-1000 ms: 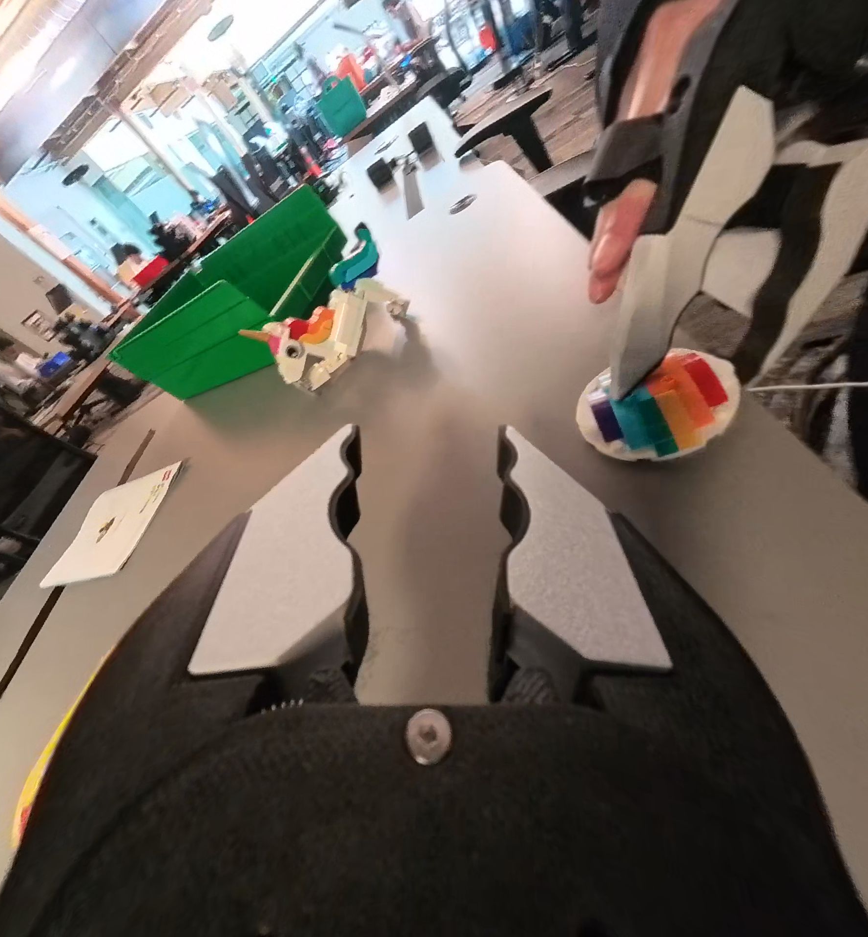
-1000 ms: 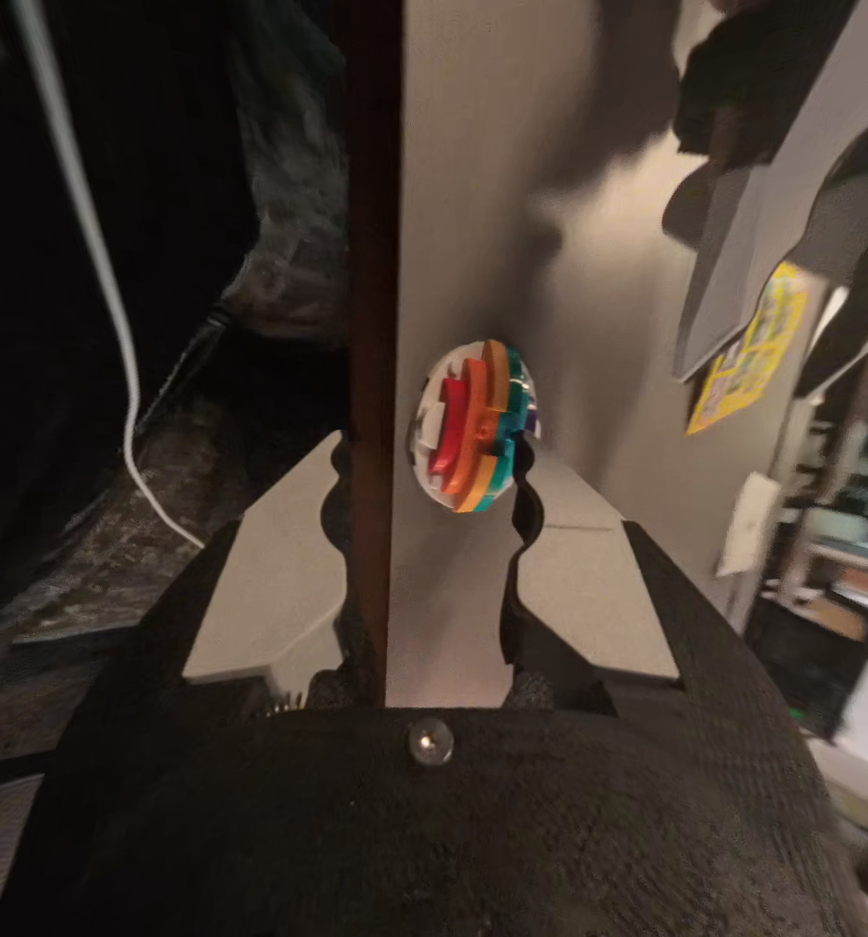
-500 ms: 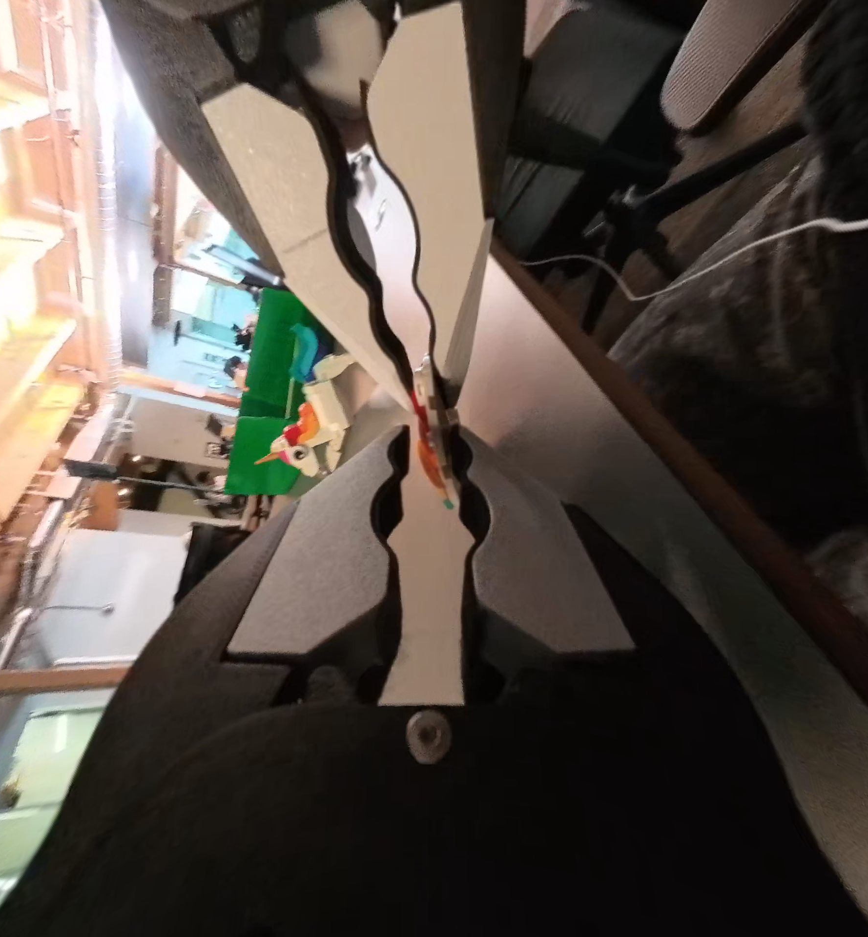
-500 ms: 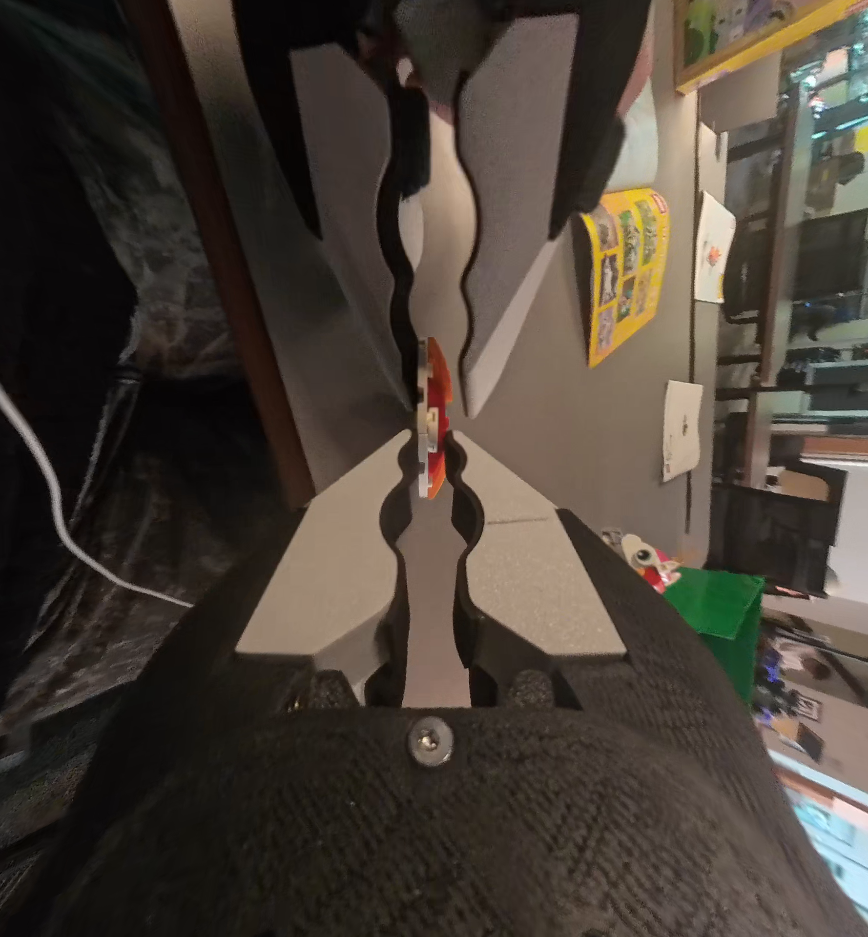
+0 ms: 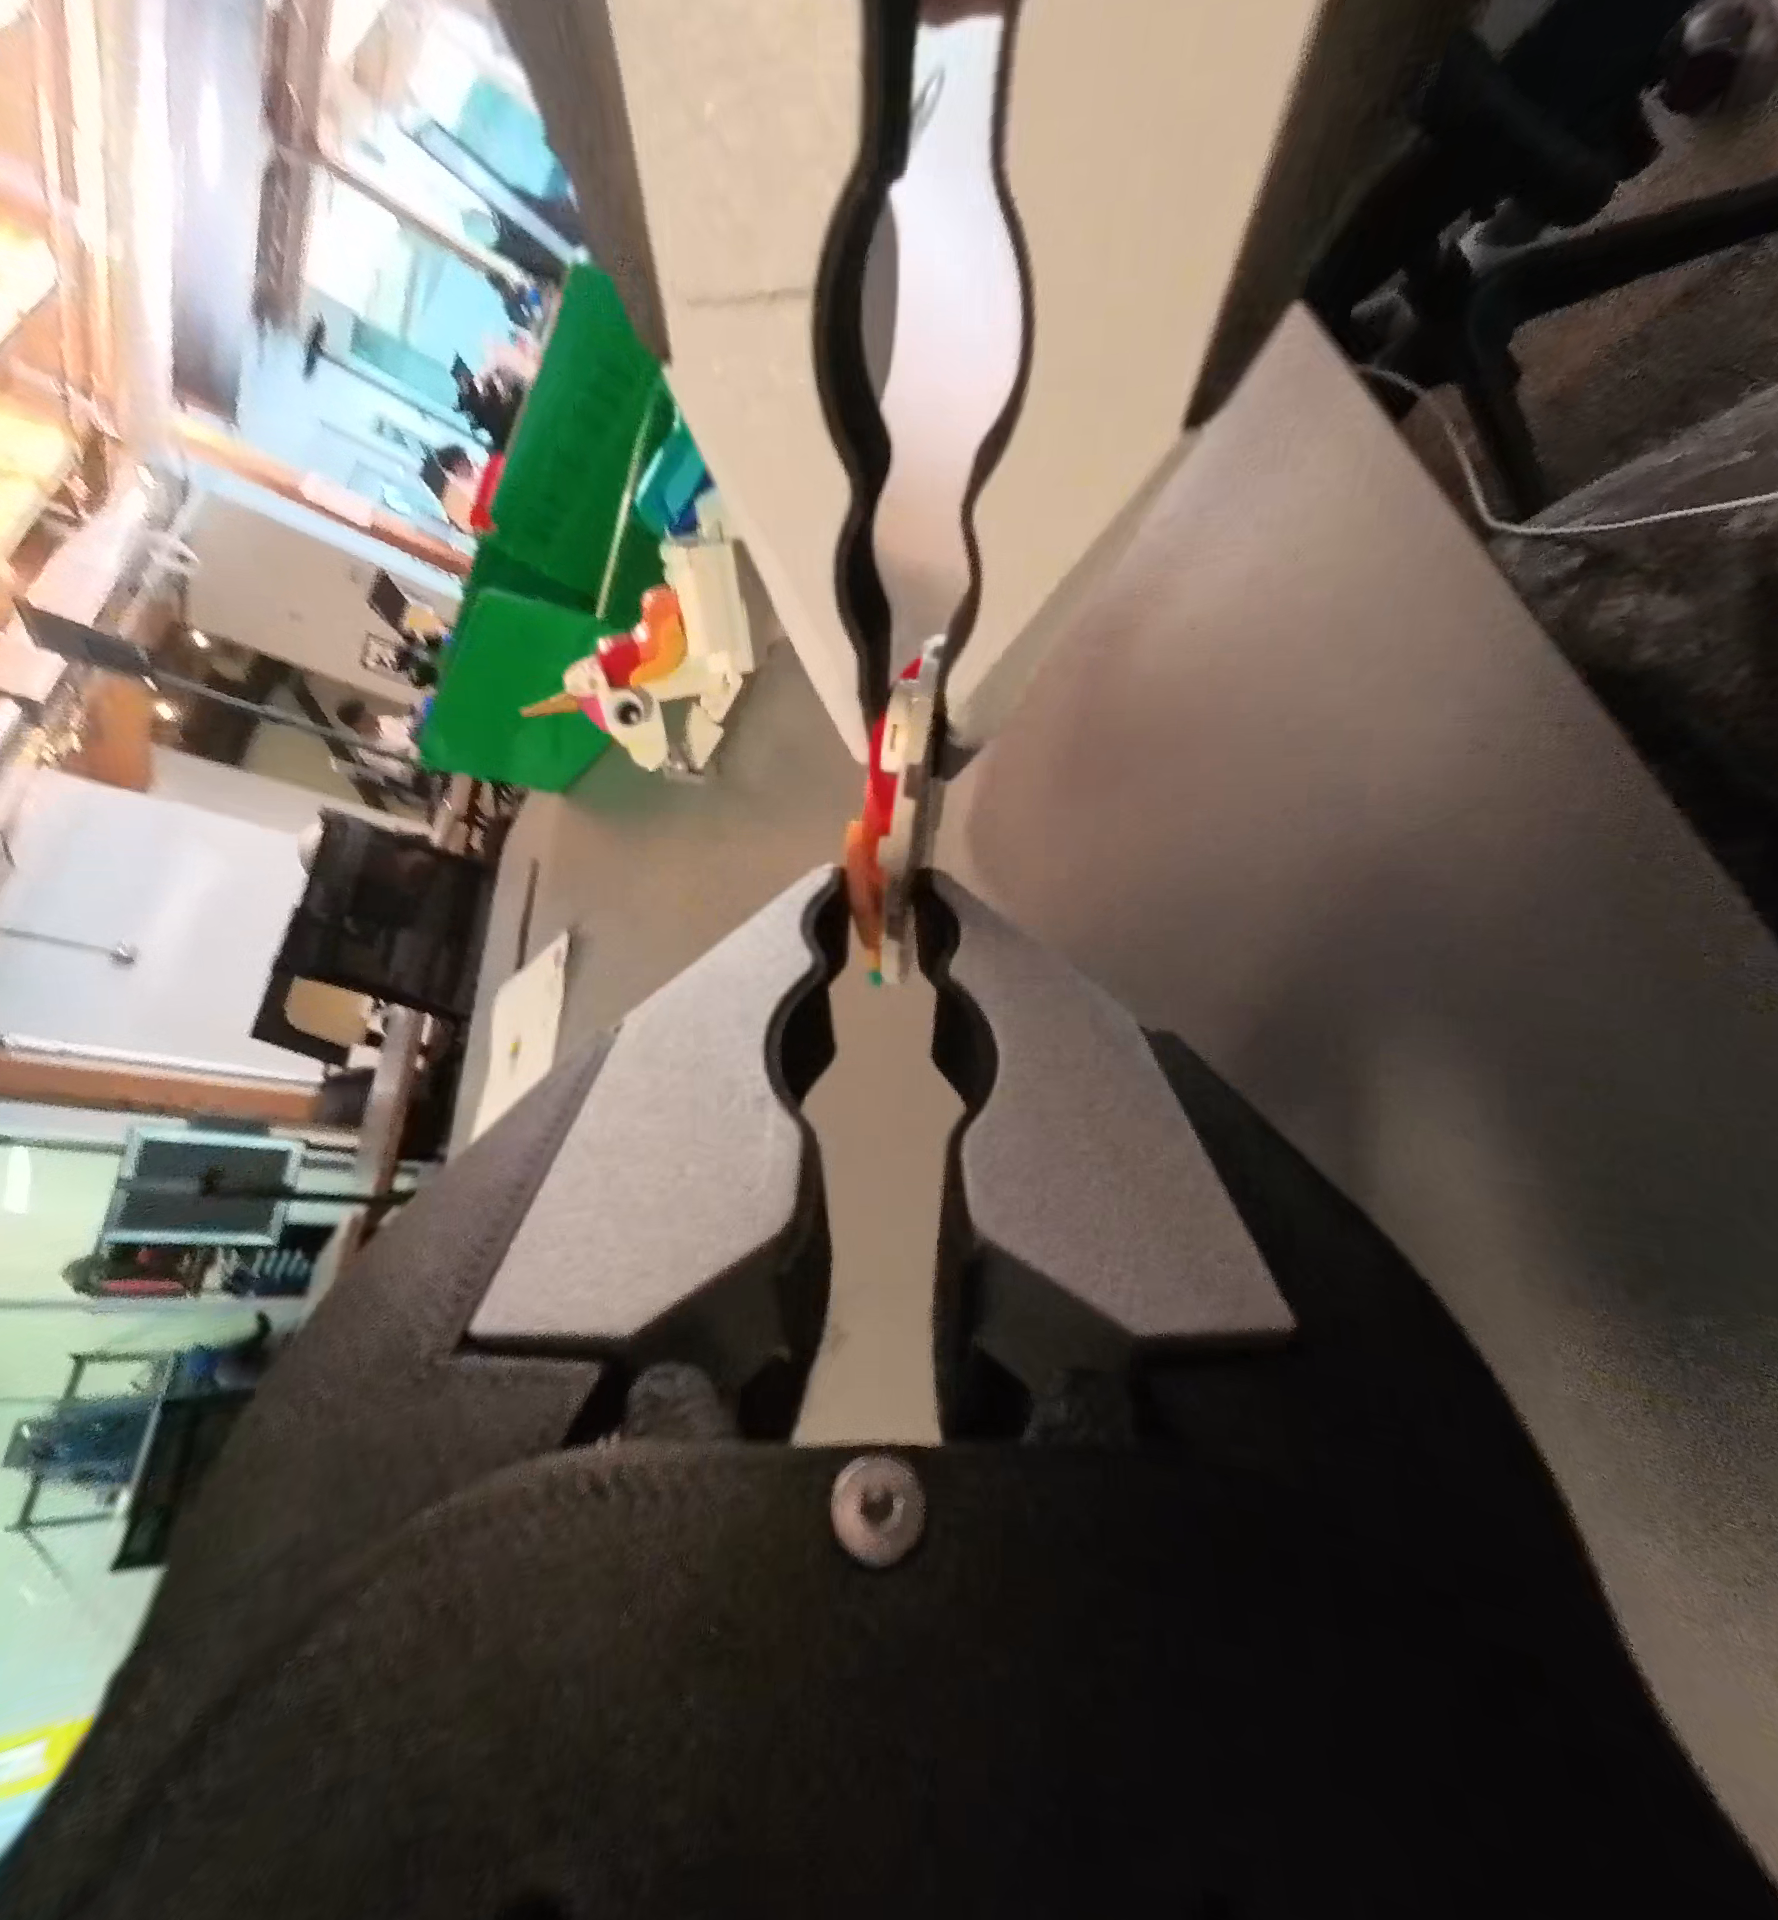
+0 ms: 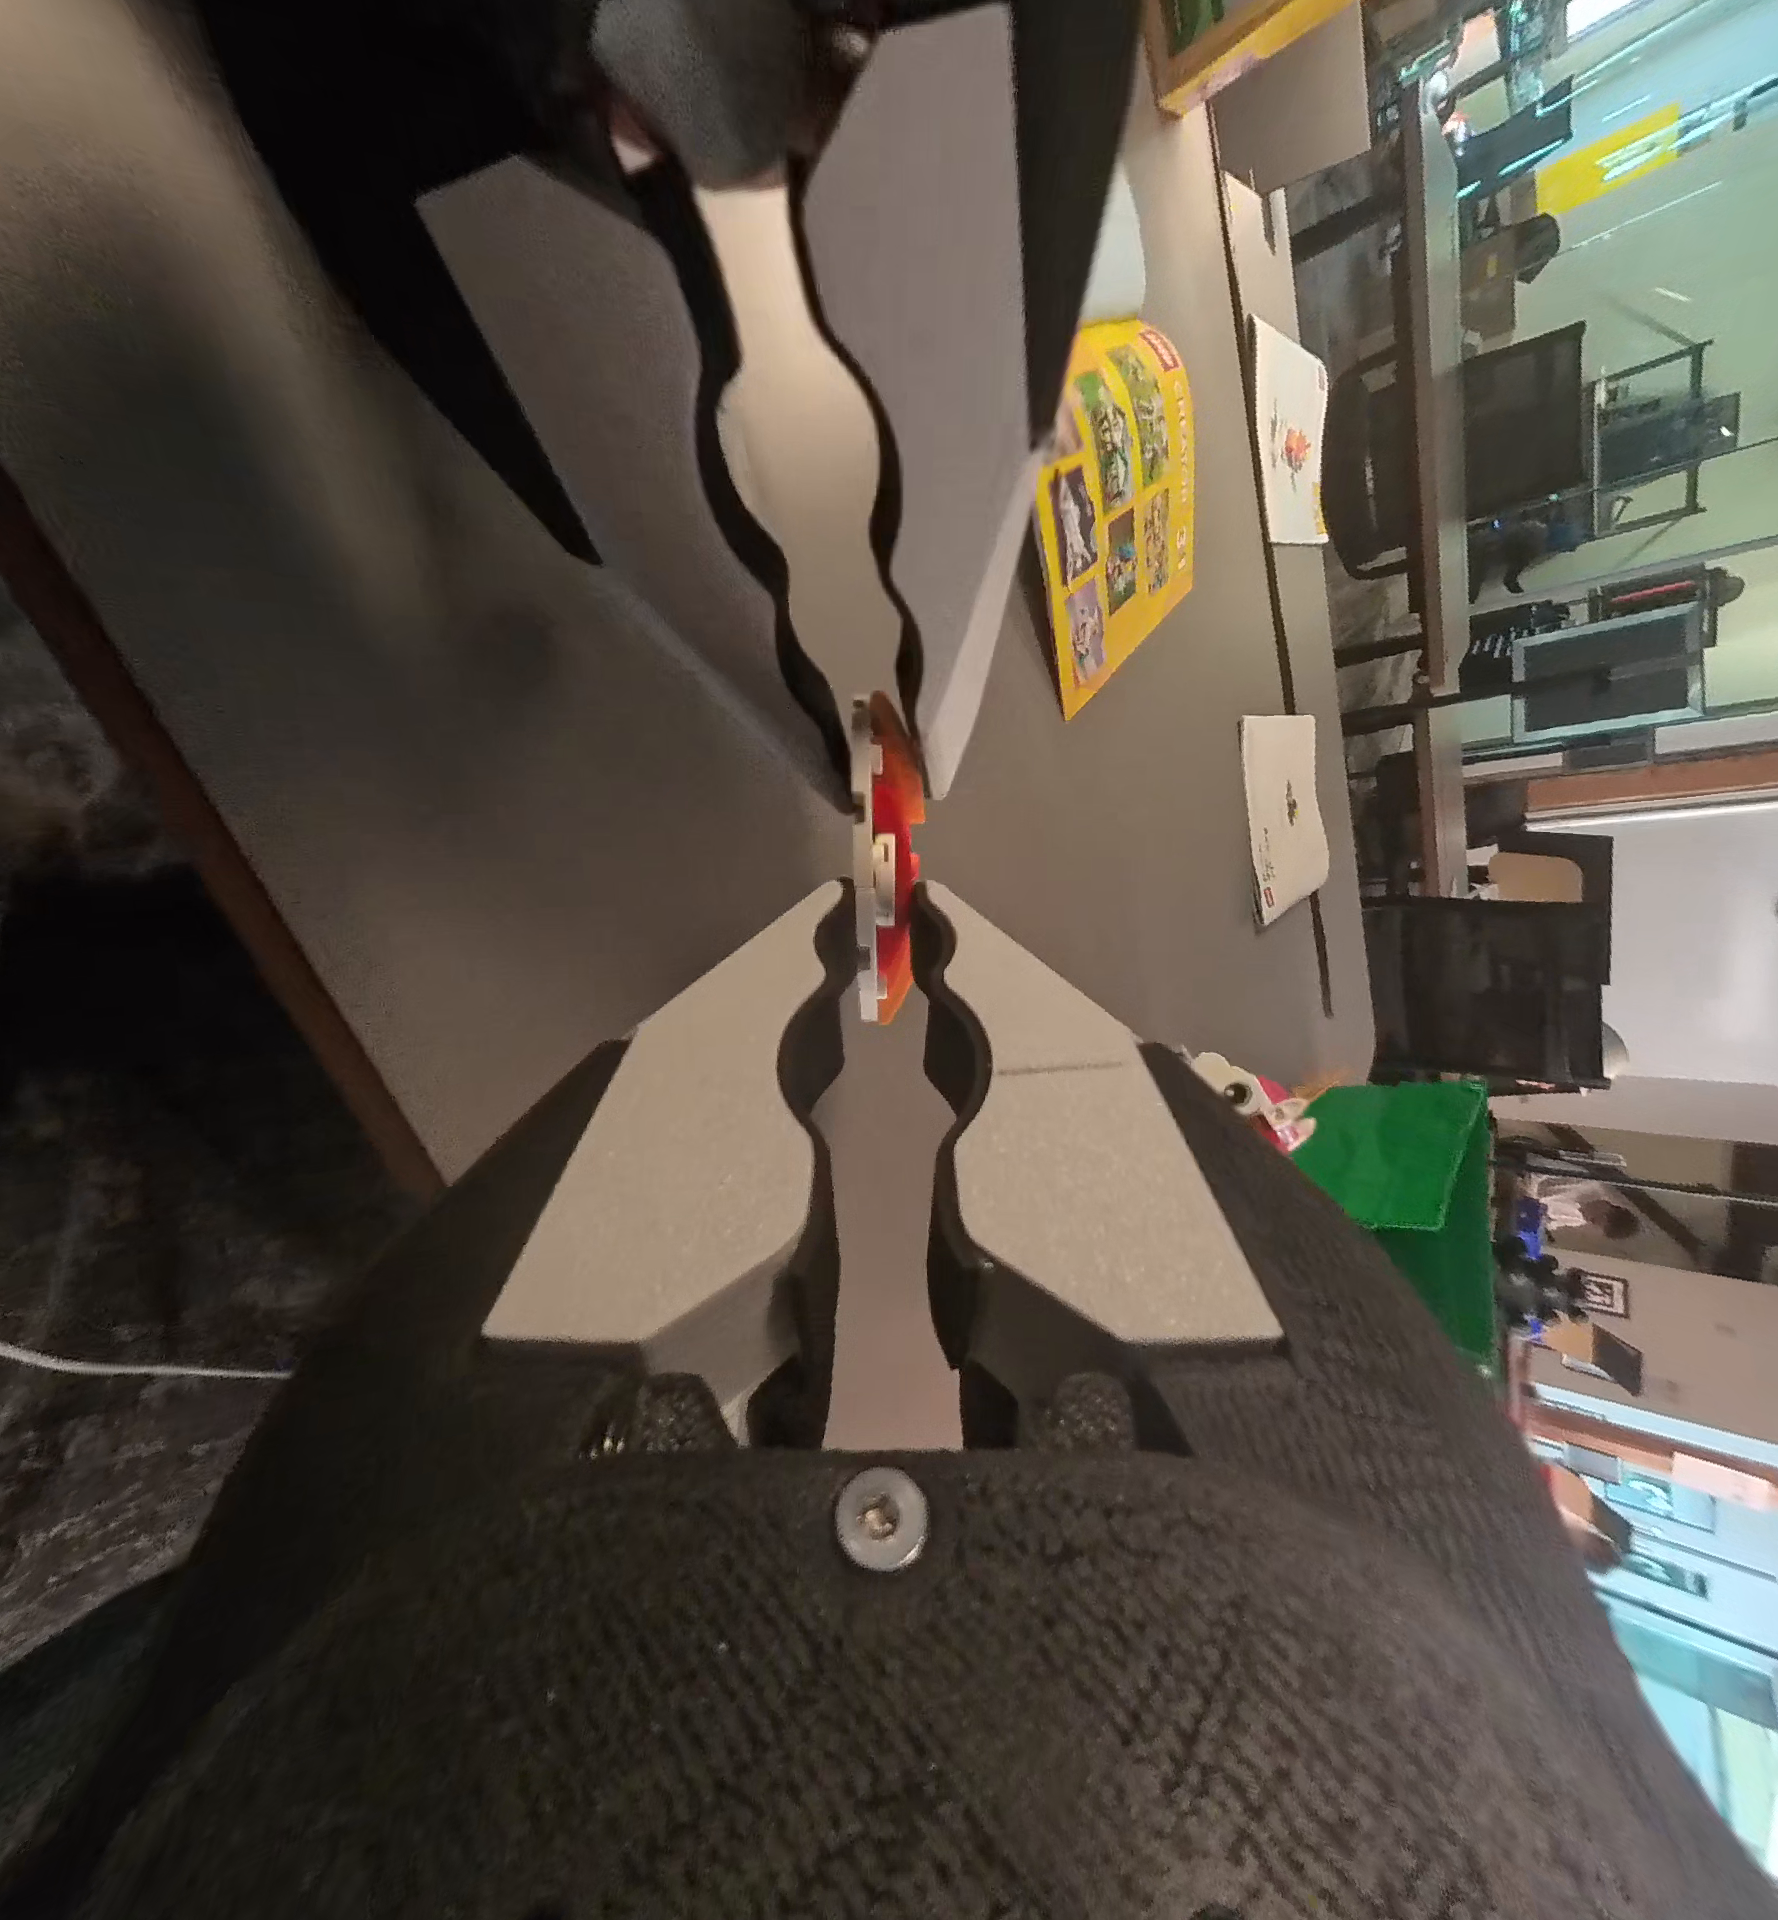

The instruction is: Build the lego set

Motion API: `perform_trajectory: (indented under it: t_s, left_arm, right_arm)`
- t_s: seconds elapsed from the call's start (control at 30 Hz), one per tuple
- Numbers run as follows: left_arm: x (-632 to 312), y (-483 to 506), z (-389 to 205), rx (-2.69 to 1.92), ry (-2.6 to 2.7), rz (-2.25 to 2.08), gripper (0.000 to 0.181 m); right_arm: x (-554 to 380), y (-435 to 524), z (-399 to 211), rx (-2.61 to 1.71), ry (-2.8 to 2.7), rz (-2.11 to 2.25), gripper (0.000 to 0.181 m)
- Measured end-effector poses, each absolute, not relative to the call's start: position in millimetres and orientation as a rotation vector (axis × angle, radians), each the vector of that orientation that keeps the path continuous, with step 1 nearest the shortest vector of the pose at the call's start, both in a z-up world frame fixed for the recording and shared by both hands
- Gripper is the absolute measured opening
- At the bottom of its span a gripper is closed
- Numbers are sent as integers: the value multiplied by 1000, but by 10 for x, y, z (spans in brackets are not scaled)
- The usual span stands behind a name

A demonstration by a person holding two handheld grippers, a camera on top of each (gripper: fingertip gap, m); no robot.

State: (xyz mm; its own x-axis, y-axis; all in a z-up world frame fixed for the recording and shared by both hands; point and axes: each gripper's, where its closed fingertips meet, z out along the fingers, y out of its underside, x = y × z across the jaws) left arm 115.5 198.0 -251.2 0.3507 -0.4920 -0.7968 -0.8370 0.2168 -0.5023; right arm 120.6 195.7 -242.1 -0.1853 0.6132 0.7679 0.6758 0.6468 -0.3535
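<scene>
Left wrist view: left gripper [image 5: 880,902] pinched on the near edge of the rainbow disc [image 5: 893,821], a white round lego plate carrying red and orange bricks, seen edge-on and held clear of the grey table [image 5: 1332,748]. Opposite, right gripper [image 5: 916,691] reaching in from the top of the frame, tips clamped on the far edge of the same disc, so both pairs of jaws closed on it from opposite sides. Farther off on the table, left of the grippers, a white lego unicorn [image 5: 672,665] with an orange mane and tan horn, just in front of a green bin [image 5: 542,582]. Nearer the table edge, a white booklet [image 5: 530,1013] lying flat. Right wrist view: right gripper [image 6: 880,904] shut on the rainbow disc [image 6: 887,862], white plate side to the left, red and orange to the right; left gripper [image 6: 885,743] coming in from above, tips gripping the disc's far edge. Beyond, on the grey table [image 6: 345,520], a yellow lego box [image 6: 1119,520] and two white booklets [image 6: 1285,821], well apart from the disc. Lower right, the green bin [image 6: 1404,1164] with the unicorn [image 6: 1243,1096] partly hidden behind the gripper body.
</scene>
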Motion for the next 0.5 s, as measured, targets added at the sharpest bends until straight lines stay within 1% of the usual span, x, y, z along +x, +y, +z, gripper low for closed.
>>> perform_trajectory:
  t_s: [0.17,0.2,0.23,0.27,0.33,0.5]
  left_arm:
    - [1093,2015,-2532,-1438,1264,370,14]
    - [1058,2043,-2534,-1443,1257,399,27]
    - [1039,2057,-2574,-1455,1272,412,29]
    - [1029,2068,-2595,-1451,1279,424,28]
    - [1050,2059,-2524,-1379,1283,458,16]
    - [983,2140,-2567,-1396,1281,547,18]
  right_arm:
    - [1154,1991,-2454,-1027,-1863,-56,7]
    - [1146,1994,-2445,-1026,-1858,-56,7]
    - [1140,1996,-2440,-1022,-1856,-59,7]
    - [1135,2000,-2435,-1018,-1853,-69,7]
    - [1128,2017,-2433,-1013,-1853,-108,7]
    - [1093,2009,-2402,-1022,-1852,-182,7]
